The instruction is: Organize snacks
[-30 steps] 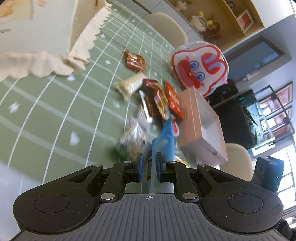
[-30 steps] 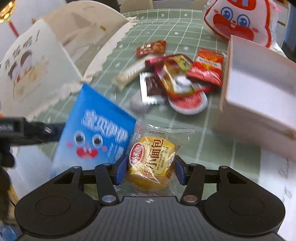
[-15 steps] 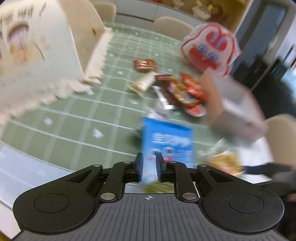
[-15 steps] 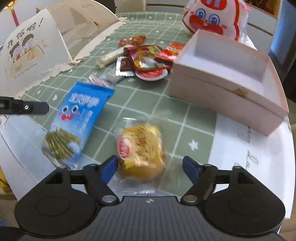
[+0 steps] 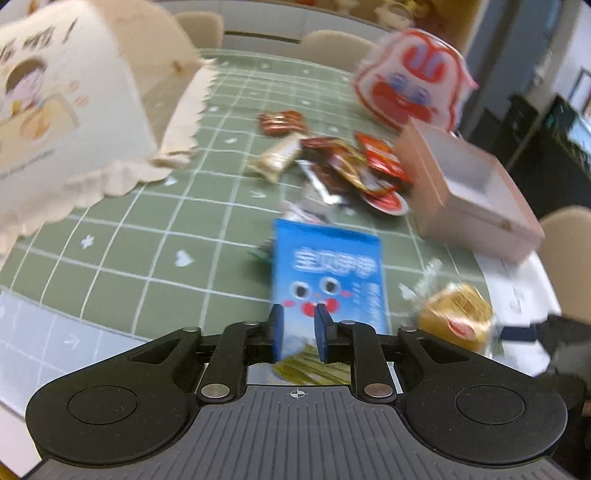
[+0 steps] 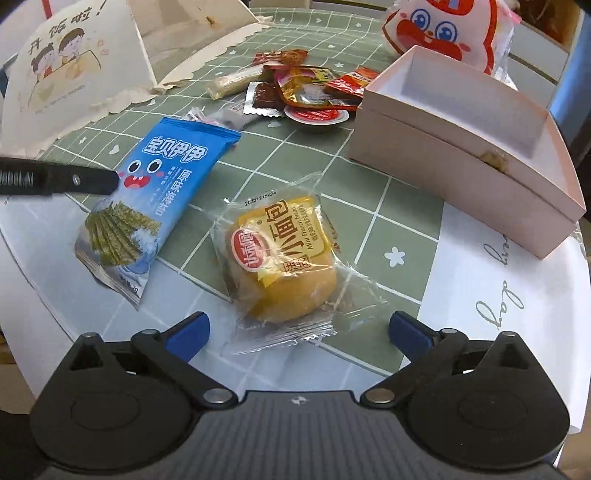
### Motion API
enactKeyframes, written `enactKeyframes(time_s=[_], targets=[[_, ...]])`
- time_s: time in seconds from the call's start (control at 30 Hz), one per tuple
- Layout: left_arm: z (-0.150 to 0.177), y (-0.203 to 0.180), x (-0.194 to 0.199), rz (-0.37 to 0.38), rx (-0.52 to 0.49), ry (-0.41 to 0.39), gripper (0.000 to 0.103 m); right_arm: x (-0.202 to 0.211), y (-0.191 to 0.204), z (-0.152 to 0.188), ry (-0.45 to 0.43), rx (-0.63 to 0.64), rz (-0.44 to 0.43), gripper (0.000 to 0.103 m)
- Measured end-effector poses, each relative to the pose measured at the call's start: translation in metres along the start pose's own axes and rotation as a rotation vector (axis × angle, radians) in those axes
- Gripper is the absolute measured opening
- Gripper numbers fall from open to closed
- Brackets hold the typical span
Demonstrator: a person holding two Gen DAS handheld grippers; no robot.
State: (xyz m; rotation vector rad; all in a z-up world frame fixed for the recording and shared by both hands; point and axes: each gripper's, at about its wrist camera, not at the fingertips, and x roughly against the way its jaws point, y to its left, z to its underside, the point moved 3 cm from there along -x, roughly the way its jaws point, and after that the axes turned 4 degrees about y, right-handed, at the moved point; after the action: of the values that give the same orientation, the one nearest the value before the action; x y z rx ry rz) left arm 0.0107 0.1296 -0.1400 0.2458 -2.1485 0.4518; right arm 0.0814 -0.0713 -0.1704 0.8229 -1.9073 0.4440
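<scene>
The tabletop (image 6: 280, 158), covered by a green grid-patterned cloth, is carrying all items. A cream illustrated card (image 6: 70, 70) is standing upright at the far left edge, with scalloped flaps spreading on the cloth below it. An open pink box (image 6: 458, 147) is sitting on the right side, its white interior showing nothing inside; a red-and-white cartoon-face bag (image 6: 443, 33) is standing just behind it. A loose pile of small snack packets (image 6: 299, 88) is lying between the card and the pink box, left of the box wall. A blue seaweed snack packet (image 6: 155, 199) is lying flat on the near left part of the tabletop. A wrapped mini bread (image 6: 284, 258) is lying just beside it on the right, apart from it, in a clear wrapper with a yellow label. The left gripper (image 5: 298, 332) is reaching over the blue seaweed snack packet with its fingers set narrow, a small gap showing between them; the left view is blurred, so whether they are touching the packet cannot be determined. The right gripper (image 6: 298, 334) is hovering at the near edge with its fingers spread wide on either side of the wrapped mini bread, holding nothing.
</scene>
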Motion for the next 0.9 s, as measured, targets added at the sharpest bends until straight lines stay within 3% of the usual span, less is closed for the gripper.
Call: enactKeyframes(time_s=[0.1, 0.17, 0.23, 0.33, 0.4, 0.47, 0.5, 0.6, 0.77, 0.9], targets=[[-0.003, 0.021, -0.007, 0.102, 0.097, 0.025, 0.023, 0.0, -0.001, -0.002, 0.019, 0.031, -0.018, 0.102], [-0.003, 0.03, -0.009, 0.165, 0.134, 0.032, 0.023, 0.008, -0.005, -0.004, 0.028, 0.031, -0.045, 0.086], [-0.003, 0.036, -0.011, 0.219, 0.145, 0.047, 0.023, 0.028, -0.007, -0.008, -0.043, 0.016, -0.052, 0.086], [-0.003, 0.044, -0.017, 0.232, 0.164, 0.063, 0.023, 0.054, 0.001, -0.02, -0.146, 0.01, -0.039, 0.082], [-0.003, 0.05, -0.022, 0.22, 0.177, 0.067, 0.028, 0.059, 0.017, -0.032, -0.172, 0.022, -0.069, 0.059], [-0.004, 0.056, -0.024, 0.243, 0.189, 0.069, 0.031, 0.051, 0.031, -0.041, -0.144, 0.044, -0.094, 0.034], [-0.005, 0.059, -0.025, 0.267, 0.205, 0.068, 0.031, 0.043, 0.038, -0.043, -0.121, 0.057, -0.097, 0.031], [-0.005, 0.065, -0.025, 0.293, 0.224, 0.067, 0.031, 0.026, 0.048, -0.047, -0.084, 0.082, -0.011, 0.029], [-0.003, 0.072, -0.024, 0.287, 0.228, 0.059, 0.031, 0.025, 0.026, -0.045, -0.069, 0.055, 0.094, 0.029], [-0.001, 0.073, -0.026, 0.298, 0.242, 0.061, 0.031, 0.051, 0.022, -0.051, -0.128, 0.011, -0.028, 0.03]])
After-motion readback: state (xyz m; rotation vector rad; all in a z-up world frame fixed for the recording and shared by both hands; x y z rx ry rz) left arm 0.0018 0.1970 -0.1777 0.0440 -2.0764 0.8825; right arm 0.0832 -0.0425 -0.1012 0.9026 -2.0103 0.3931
